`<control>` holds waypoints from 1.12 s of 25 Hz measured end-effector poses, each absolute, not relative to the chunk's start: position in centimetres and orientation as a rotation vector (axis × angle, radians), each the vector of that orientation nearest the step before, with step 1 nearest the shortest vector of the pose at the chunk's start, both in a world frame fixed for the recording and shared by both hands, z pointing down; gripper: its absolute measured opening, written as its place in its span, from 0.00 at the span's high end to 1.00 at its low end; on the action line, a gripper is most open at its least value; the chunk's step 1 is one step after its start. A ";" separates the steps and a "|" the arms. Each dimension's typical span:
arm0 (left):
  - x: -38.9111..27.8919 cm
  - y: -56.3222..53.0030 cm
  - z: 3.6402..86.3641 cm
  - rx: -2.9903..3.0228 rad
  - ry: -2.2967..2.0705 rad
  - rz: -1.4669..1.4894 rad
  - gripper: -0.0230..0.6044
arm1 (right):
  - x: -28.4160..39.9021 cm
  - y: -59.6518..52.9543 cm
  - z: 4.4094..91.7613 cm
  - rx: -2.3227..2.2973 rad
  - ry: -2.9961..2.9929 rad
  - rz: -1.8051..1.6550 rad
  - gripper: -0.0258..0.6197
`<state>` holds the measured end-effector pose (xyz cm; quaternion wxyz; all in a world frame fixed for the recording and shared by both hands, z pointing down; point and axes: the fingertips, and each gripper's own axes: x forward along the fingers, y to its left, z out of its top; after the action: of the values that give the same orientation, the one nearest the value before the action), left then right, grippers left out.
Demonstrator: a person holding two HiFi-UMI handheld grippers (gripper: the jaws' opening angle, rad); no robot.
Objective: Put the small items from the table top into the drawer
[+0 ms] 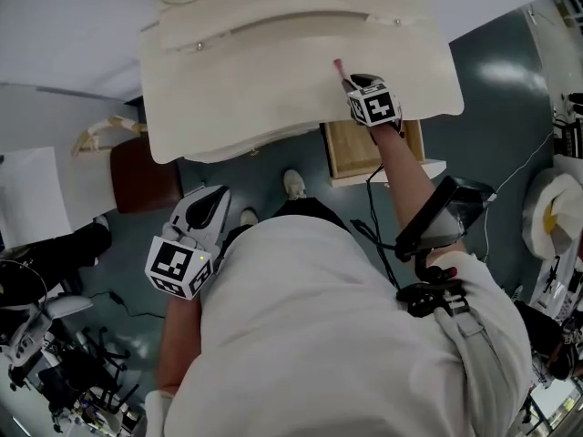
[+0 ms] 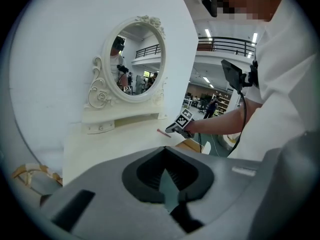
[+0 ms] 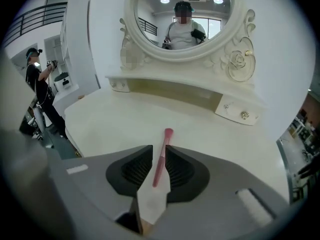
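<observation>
cream counter (image 1: 273,89), mostly bare. one thin pink brush (image 3: 161,156) lies flat toward its front edge, head pointing back, apart from the mirror shelf unit (image 3: 175,91) standing along the back edge.

Right arm (image 1: 407,185) reaches straight out in front, forearm bare. Right tongs (image 1: 350,82) at full reach, nose pitched steeply down. Jaws apart, a narrow even gap between the ribbed pads.

Left tongs (image 1: 212,198) held back, low and close against the torso (image 1: 337,335), nose forward and tipped a little down. Jaws closed, tips meeting. Left forearm (image 1: 175,335) tucked in by the side, elbow bent.
</observation>
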<state>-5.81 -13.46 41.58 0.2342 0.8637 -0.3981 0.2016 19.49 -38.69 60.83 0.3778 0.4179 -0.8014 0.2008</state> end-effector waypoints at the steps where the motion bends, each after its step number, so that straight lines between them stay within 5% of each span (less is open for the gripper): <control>1: -5.8 -13.7 41.8 2.360 -1.104 0.555 0.96 | 19.6 -39.2 61.5 1.061 -2.044 0.524 0.83; 28: -2.1 -16.6 42.0 2.402 -1.020 0.614 0.96 | 21.9 -38.6 61.9 1.080 -2.079 0.648 0.89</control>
<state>-2.15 -16.64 42.01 0.2283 0.8724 -0.3703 0.2228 21.90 -38.61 61.95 0.3480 0.4166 -0.8018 0.2498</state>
